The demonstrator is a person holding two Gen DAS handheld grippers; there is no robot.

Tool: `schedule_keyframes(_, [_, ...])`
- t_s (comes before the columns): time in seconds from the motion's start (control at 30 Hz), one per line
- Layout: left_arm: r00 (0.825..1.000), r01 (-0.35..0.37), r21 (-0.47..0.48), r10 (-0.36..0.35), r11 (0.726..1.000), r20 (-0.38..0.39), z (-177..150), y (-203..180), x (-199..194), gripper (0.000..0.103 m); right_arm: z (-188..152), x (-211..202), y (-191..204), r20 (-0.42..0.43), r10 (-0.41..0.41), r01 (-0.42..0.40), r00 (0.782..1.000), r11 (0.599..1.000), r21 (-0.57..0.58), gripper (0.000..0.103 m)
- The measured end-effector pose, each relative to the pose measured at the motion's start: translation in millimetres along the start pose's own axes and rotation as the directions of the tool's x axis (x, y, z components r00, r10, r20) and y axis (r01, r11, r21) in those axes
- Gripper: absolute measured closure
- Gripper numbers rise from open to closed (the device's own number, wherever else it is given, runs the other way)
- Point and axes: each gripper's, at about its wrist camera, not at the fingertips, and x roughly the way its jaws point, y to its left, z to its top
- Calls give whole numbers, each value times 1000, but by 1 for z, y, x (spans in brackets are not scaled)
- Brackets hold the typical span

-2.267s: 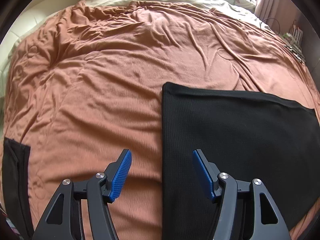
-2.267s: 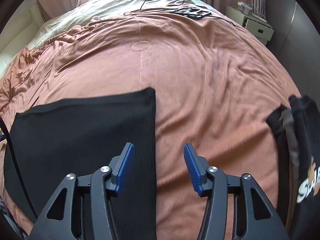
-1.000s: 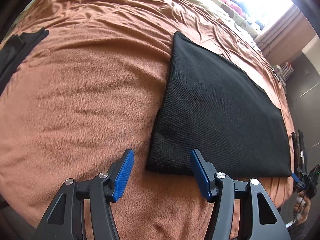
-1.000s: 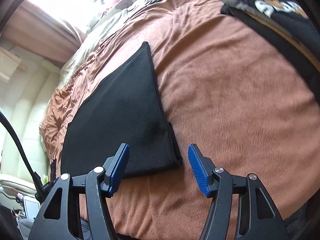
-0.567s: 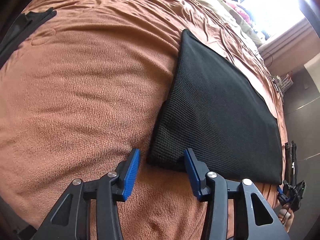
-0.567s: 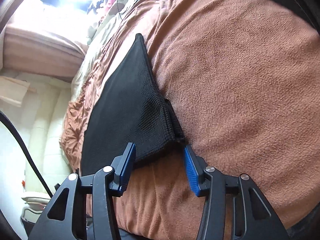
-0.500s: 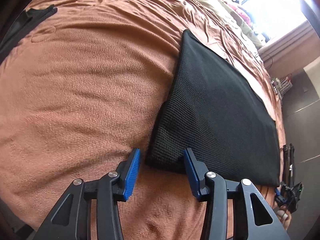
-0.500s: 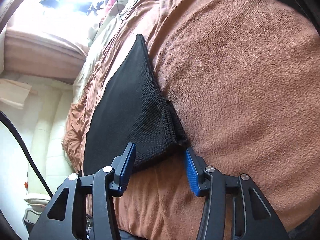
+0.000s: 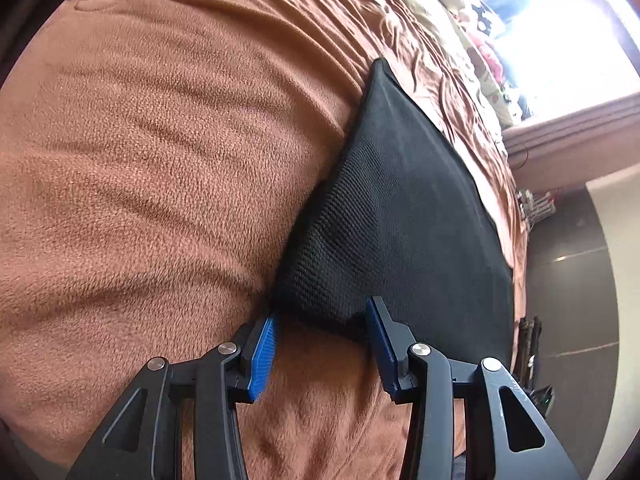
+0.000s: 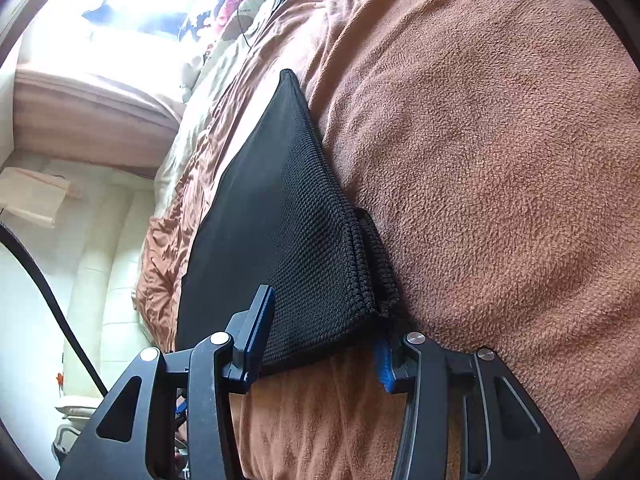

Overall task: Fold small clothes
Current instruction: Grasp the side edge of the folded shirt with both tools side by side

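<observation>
Brown fleece blanket (image 9: pixel 168 168) lay under black knit garment (image 9: pixel 400 216). Left gripper (image 9: pixel 320 330) and right gripper (image 10: pixel 322 334) gaped, straddling near corners. Risk: pinching blanket pile, or only top layer.

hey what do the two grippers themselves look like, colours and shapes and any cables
Both match: the left gripper and the right gripper have matte black angular linkage arms with triangular cut-outs and silver round pivot screws, ending in blue ribbed finger pads. A thick black cable curves past in the right wrist view.
</observation>
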Motion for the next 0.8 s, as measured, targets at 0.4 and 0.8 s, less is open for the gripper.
schedule_keyframes(0.4, [993, 95, -22, -93, 995, 70, 7, 2, 4, 74, -4, -10, -15, 24, 6, -6, 1000, 1000, 30, 76])
schedule_keyframes(0.8, [986, 24, 40, -30, 999, 164, 13, -11, -7, 98, -13, -35, 4, 113, -61, 60, 992, 998, 15, 103])
